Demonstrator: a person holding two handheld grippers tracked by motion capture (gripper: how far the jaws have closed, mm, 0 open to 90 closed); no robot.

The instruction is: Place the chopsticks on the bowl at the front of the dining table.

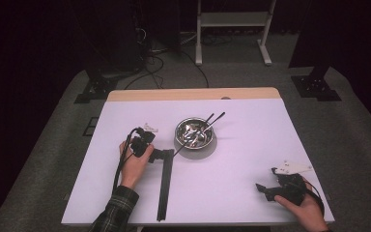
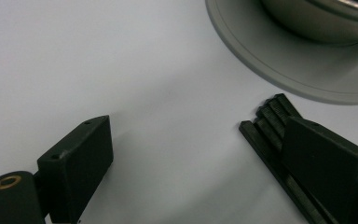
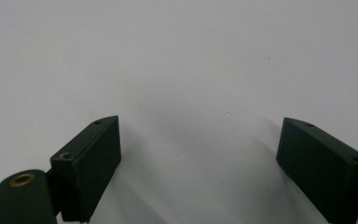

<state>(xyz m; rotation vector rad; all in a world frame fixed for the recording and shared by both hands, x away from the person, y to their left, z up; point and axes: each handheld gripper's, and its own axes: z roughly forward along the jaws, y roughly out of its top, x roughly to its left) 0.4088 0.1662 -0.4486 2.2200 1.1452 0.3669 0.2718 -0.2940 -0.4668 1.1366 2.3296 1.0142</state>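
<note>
- Your table [image 1: 232, 193] has a pale lilac-white top, with a strip of bare wood along its far edge.
- The black sticks [image 1: 164, 186] lie in a long bundle on the table, running from near the front edge up toward your left hand. In the left gripper view their far ends [image 2: 272, 116] lie just short of the bowl's grey base.
- The metal bowl [image 1: 194, 133] stands on a grey base near the table's middle, just right of your left gripper, with thin utensils leaning out over its far rim.
- Your left gripper [image 1: 158, 155] sits at the top end of the sticks. Its jaws stand wide, and the right one lies over the bundle; nothing is clamped.
- Your right gripper [image 1: 263, 189] rests near the front right corner, well apart from the sticks, jaws wide over bare table.
</note>
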